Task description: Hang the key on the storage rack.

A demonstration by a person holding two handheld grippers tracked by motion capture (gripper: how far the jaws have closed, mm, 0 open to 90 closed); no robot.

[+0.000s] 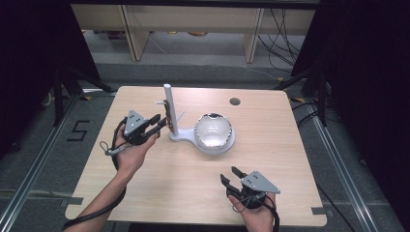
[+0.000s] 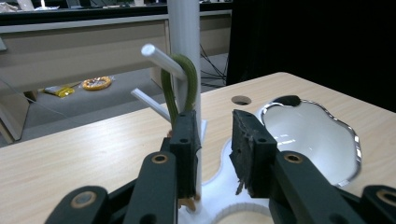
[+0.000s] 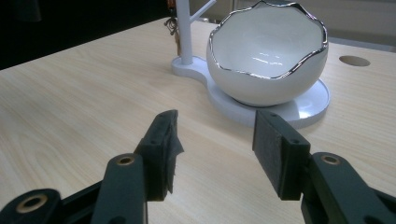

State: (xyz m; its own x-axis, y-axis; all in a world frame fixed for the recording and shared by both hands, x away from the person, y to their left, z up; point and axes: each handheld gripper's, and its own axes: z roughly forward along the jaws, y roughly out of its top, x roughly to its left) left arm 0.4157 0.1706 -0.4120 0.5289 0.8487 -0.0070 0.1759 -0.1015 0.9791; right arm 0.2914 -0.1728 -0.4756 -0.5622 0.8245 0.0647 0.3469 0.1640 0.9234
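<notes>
A white stand point(image 1: 171, 113) with a tall post point(image 2: 184, 28) and side pegs rises from a base that also carries a white egg-shaped bowl point(image 1: 213, 130) with a silver rim. A green looped cord point(image 2: 188, 74) hangs from one peg point(image 2: 158, 58), with a small brown piece at its lower end point(image 3: 176, 36). My left gripper point(image 1: 162, 122) is at the post, open, the cord just behind its left jaw and nothing between the pads point(image 2: 212, 128). My right gripper point(image 1: 231, 174) rests open near the front edge, pointing at the bowl point(image 3: 266, 60), with its jaws point(image 3: 217, 128) holding nothing.
The light wooden table point(image 1: 159, 193) has a round cable hole point(image 1: 235, 101) at the back right. Dark curtains flank both sides, and wooden furniture legs and cables stand on the floor beyond the far edge.
</notes>
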